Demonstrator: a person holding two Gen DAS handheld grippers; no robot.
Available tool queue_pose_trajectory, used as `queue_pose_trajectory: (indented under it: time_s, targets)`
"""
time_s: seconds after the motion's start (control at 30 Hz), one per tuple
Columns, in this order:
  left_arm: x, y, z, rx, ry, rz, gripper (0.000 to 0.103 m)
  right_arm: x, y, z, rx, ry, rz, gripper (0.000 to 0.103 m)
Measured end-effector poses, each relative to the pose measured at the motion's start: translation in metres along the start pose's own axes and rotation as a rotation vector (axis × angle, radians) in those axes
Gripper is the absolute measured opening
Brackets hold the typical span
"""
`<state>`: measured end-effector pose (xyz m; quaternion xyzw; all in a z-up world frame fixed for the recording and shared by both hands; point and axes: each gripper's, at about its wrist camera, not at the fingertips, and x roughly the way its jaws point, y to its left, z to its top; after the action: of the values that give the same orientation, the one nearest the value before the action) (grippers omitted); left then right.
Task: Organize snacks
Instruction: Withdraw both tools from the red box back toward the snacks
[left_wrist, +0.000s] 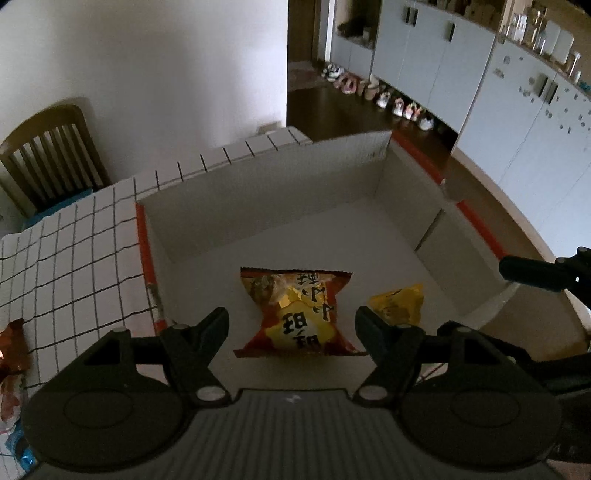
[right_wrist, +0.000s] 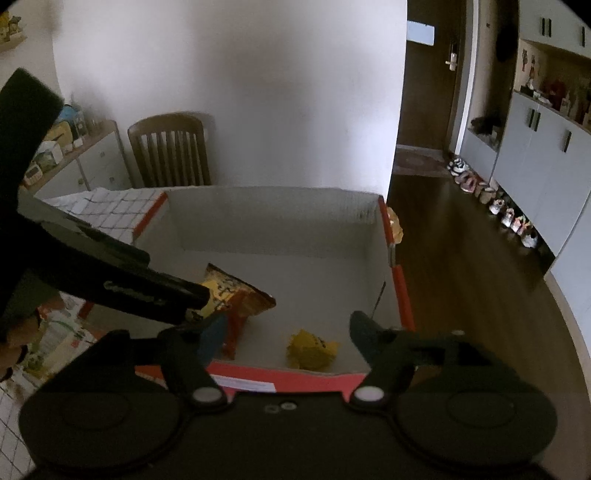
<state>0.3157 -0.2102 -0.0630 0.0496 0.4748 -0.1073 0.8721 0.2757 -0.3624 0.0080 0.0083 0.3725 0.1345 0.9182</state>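
Left hand-held gripper: jaws released, nothing pressed between them; red-and-yellow snack bag lies flat on the floor of the white cardboard box, directly ahead at 12 o'clock, long axis running toward 12. Right hand-held gripper: likewise released, empty; small yellow snack packet just beyond it at 12 o'clock, crumpled, no clear axis. Both snacks already sit in the box. Remaining snacks appear to lie on the checked worktop at 9 o'clock, so the left hand is likely nearer.

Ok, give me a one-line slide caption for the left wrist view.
Open left gripper above a white cardboard box holding a red-and-yellow snack bag and a small yellow packet.
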Motion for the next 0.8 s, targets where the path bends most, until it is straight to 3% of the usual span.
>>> queue_pose_trajectory:
  time_s: [0.5, 0.8]
  targets:
    - [-0.086, 0.035, -0.039, -0.026, -0.144, -0.016, 0.082, -0.051, 0.04, 0.006, -0.029, -0.087, 0.006, 0.1]
    - [-0.132, 0.063, -0.073, -0.006, -0.195, -0.022, 0.085, -0.078, 0.074, 0.004, 0.007, -0.132, 0.009, 0.103]
